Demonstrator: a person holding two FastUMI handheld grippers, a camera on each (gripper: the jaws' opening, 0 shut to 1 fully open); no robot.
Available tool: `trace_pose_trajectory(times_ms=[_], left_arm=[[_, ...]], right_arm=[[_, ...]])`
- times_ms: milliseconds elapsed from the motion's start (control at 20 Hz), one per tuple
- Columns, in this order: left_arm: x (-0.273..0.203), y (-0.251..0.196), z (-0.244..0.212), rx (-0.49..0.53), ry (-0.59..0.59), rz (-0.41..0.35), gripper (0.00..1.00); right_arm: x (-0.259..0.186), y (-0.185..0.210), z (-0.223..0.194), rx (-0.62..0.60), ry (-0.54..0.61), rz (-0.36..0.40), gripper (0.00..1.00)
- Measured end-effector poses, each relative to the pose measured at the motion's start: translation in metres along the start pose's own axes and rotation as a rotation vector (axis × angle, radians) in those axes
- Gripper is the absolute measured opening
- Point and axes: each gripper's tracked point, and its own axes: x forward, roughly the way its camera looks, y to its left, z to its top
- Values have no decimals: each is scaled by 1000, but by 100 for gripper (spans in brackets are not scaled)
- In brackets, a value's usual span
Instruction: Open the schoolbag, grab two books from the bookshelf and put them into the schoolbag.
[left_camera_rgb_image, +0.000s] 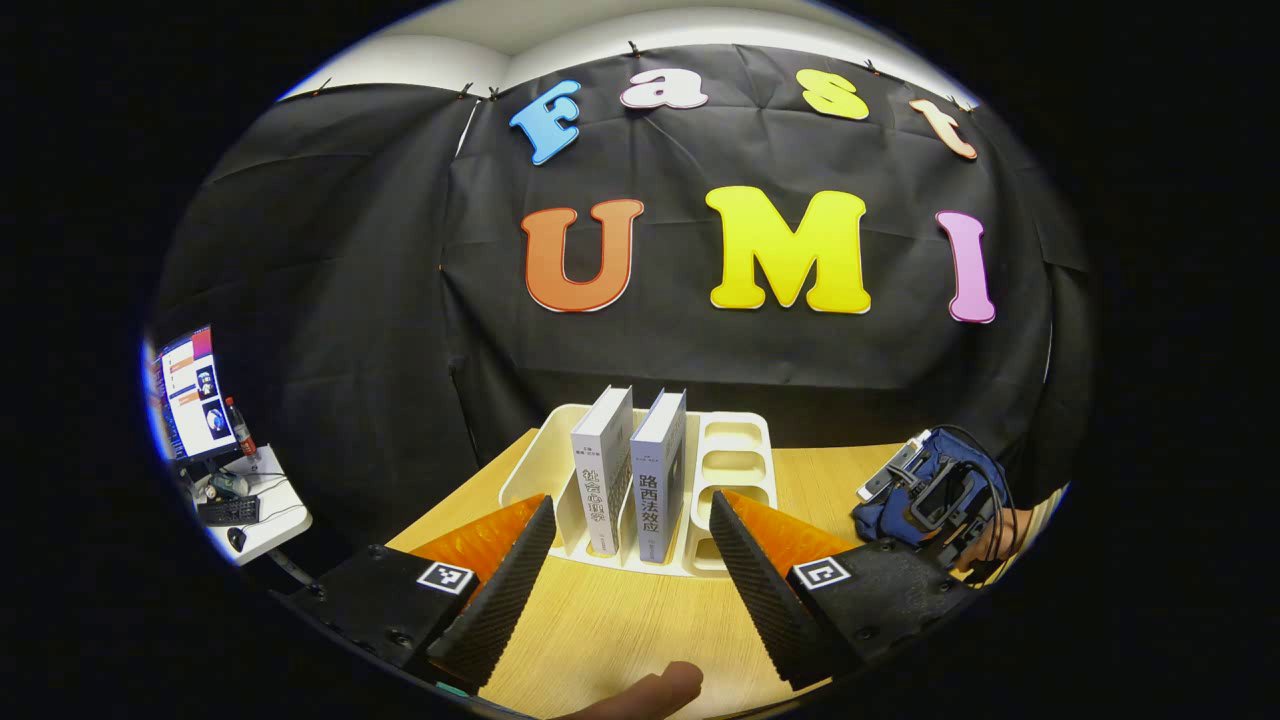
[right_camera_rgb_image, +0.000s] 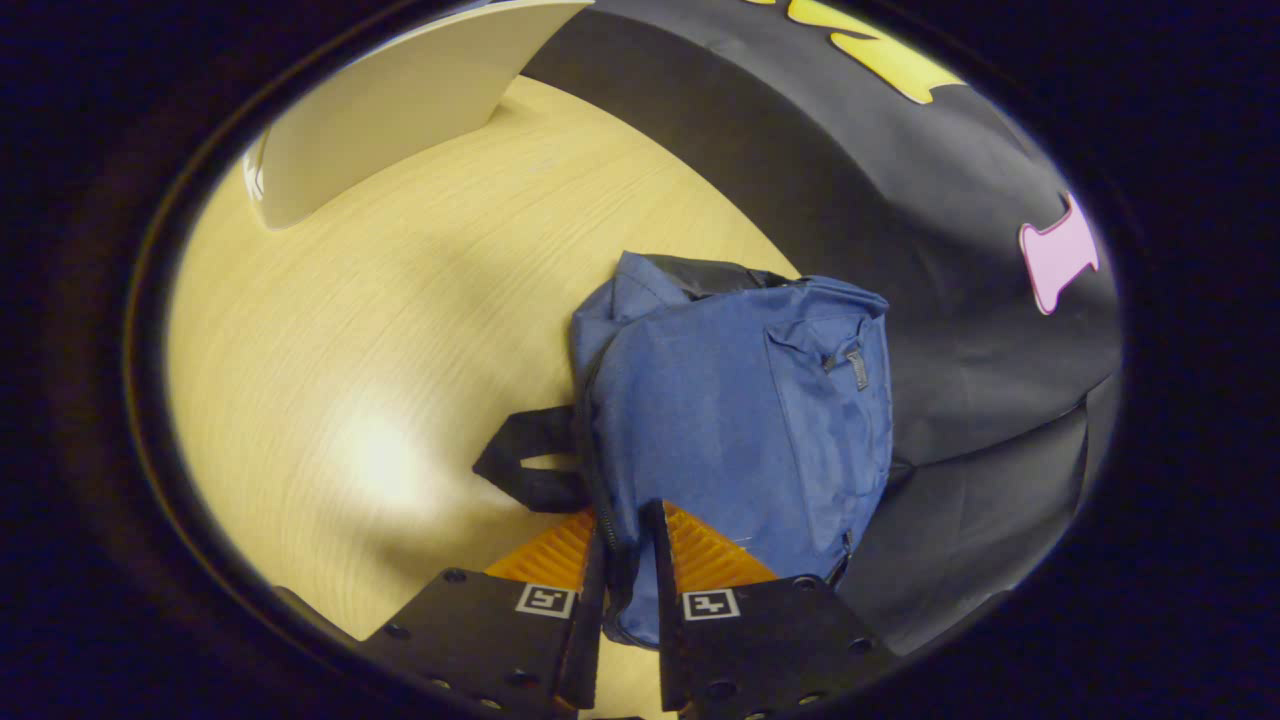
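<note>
1. Schoolbag (right_camera_rgb_image: 740, 400): blue, slumped on the wooden table (right_camera_rgb_image: 380, 330) near the far right edge, against the black cloth wall; black strap (right_camera_rgb_image: 530, 460) sticking out on its left side; zip pull on the front pocket; looks zipped along the visible edge.
2. Right gripper (right_camera_rgb_image: 628, 560): fingers drawn close together, pinching a fold of the schoolbag's near edge along the zip line, both fingers pressing on the fabric.
3. Same schoolbag (left_camera_rgb_image: 890, 500) seen from the left gripper view at the right side of the table, with the other gripper's body and a hand on top of it.
4. Books: two upright, spines facing near, standing side by side in the white bookshelf (left_camera_rgb_image: 735, 450); left book (left_camera_rgb_image: 602, 470) and right book (left_camera_rgb_image: 658, 475) just beside each other, with vacant slots to their right.
5. Left gripper (left_camera_rgb_image: 630, 560): fingers spread wide, holding nothing, hovering above the table just short of the bookshelf, lined up with the two books.
6. Fingertip (left_camera_rgb_image: 650, 692) at the near edge of the left gripper view.
7. Far left, off the table: side desk with monitor (left_camera_rgb_image: 188, 392), bottle (left_camera_rgb_image: 238, 425) and keyboard (left_camera_rgb_image: 228, 511).
</note>
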Motion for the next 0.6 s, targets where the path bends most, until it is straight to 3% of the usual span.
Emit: trace_pose_trajectory(times_ms=[50, 150, 200, 250, 300, 350, 500, 550, 600], left_arm=[[1, 0, -2, -4, 5, -2, 100], [3, 1, -5, -10, 14, -5, 100], [3, 1, -6, -12, 16, -6, 100], [6, 1, -8, -15, 20, -9, 100], [7, -1, -8, -16, 24, -13, 100], [8, -1, -9, -15, 27, -16, 100], [8, -2, -9, -6, 27, -26, 100], [8, -2, -11, -4, 27, -28, 100], [8, -1, -11, -3, 28, -28, 100]], right_arm=[[-4, -4, 1, 3, -4, -8, 34], [-7, -5, 3, 15, -3, -4, 34], [-1, -4, 2, 10, 7, 2, 24], [6, -4, 0, 0, 33, -8, 24], [10, -1, -4, -7, 58, -5, 38], [17, 0, -3, -1, 63, -15, 44], [16, 4, 8, 30, 27, -57, 42], [13, 11, 11, 42, 25, -42, 36], [10, 13, 11, 37, 19, -38, 21]])
